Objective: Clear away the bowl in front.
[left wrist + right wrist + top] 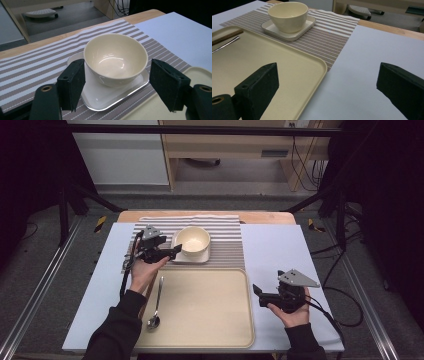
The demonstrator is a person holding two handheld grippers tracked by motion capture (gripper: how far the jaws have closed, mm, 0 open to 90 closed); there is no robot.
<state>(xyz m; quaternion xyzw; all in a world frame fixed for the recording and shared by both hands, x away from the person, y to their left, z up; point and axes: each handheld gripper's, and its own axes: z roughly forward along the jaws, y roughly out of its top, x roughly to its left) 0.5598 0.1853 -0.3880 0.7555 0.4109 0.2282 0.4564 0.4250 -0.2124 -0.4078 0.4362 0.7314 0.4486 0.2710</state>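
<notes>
The left tool (115,85) gapes wide, its jaws flanking the bowl (115,58) (untouched) on its plate (100,96); the right tool (327,87) is wide, empty, beside the tray (294,67).

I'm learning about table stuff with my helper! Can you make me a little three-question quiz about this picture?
1. True or false: the bowl sits on the square plate.
2. What lies on the tray? A spoon, B cup, C fork.
3. Which gripper is nearest the bowl?

Key:
1. True.
2. A, the spoon.
3. The left gripper, jaws open on either side of the plate and bowl; the right gripper is beside the tray.
</notes>
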